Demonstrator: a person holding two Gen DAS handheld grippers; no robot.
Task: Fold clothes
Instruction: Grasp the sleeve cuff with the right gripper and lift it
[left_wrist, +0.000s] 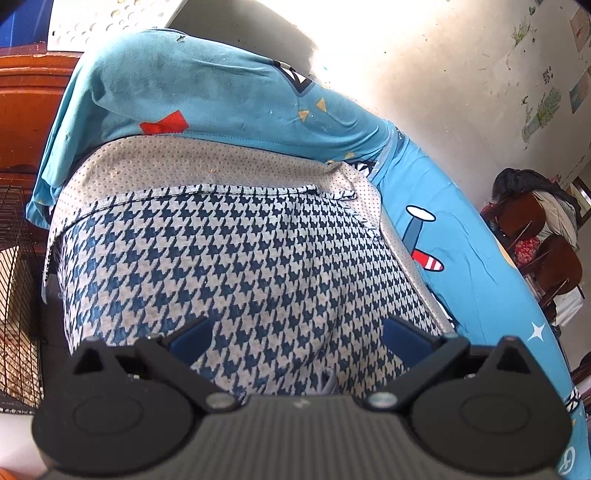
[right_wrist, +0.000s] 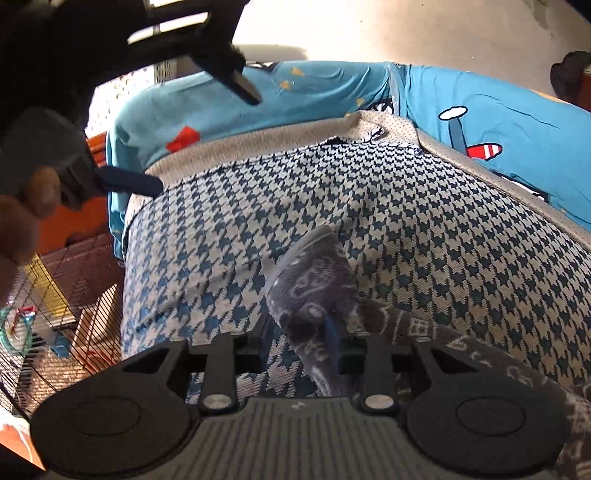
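Dark sock — right tool tilted downward

- A raised surface, whether a bed or a table cannot be told, is covered by a blue printed sheet with cartoon figures, stars and small yellow triangles.
- A houndstooth cloth in navy and grey lies directly on the sheet, spread flat over most of the near part.
- Its far edge is turned back, showing a grey dotted underside.
- A dark patterned garment lies on the houndstooth cloth at the near right, one narrow end reaching toward the middle.
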